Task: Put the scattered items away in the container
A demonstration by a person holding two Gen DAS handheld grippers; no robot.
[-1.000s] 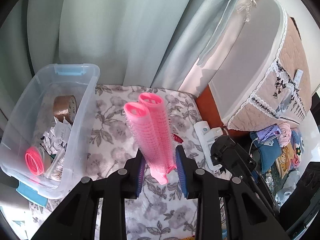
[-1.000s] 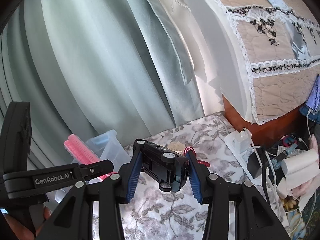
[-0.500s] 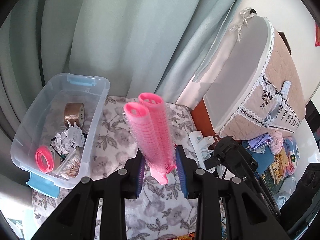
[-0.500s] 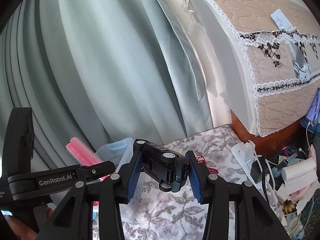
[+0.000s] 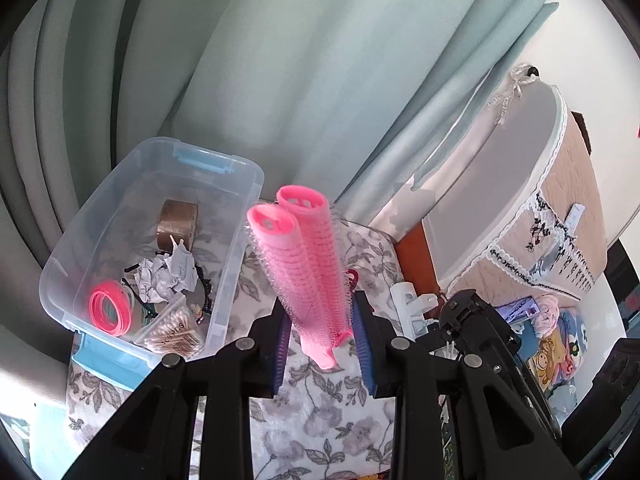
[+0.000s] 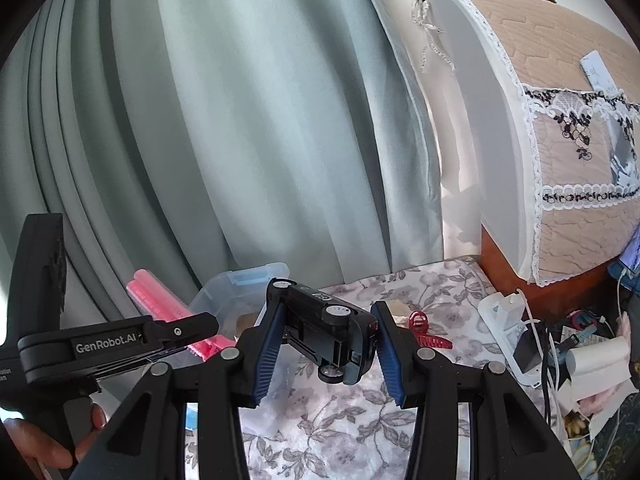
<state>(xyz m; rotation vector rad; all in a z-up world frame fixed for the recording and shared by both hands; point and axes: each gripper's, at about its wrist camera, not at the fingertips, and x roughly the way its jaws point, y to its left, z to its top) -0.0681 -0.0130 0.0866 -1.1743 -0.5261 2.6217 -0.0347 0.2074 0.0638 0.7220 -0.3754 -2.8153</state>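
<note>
My left gripper (image 5: 320,336) is shut on a pair of pink hair rollers (image 5: 304,264), held upright above the floral cloth, just right of the clear plastic bin (image 5: 240,248). The bin holds a tape roll (image 5: 178,222), crumpled paper (image 5: 164,274), pink rings (image 5: 110,312) and a cotton swab pack (image 5: 174,330). My right gripper (image 6: 326,340) is shut on a dark toy car (image 6: 328,330), tilted, above the cloth. The left gripper (image 6: 120,344), the rollers (image 6: 160,300) and the bin (image 6: 240,284) also show in the right wrist view. A red hair claw (image 6: 424,328) lies on the cloth.
The table carries a grey floral cloth (image 6: 400,420). Pale green curtains (image 5: 240,60) hang behind. A cloth-covered appliance (image 6: 560,120) stands at the right. A white power strip (image 6: 508,320), cables and clutter crowd the right edge.
Both grippers have risen and pulled back with their loads. The bin now looks farther below and more of its inside shows.
</note>
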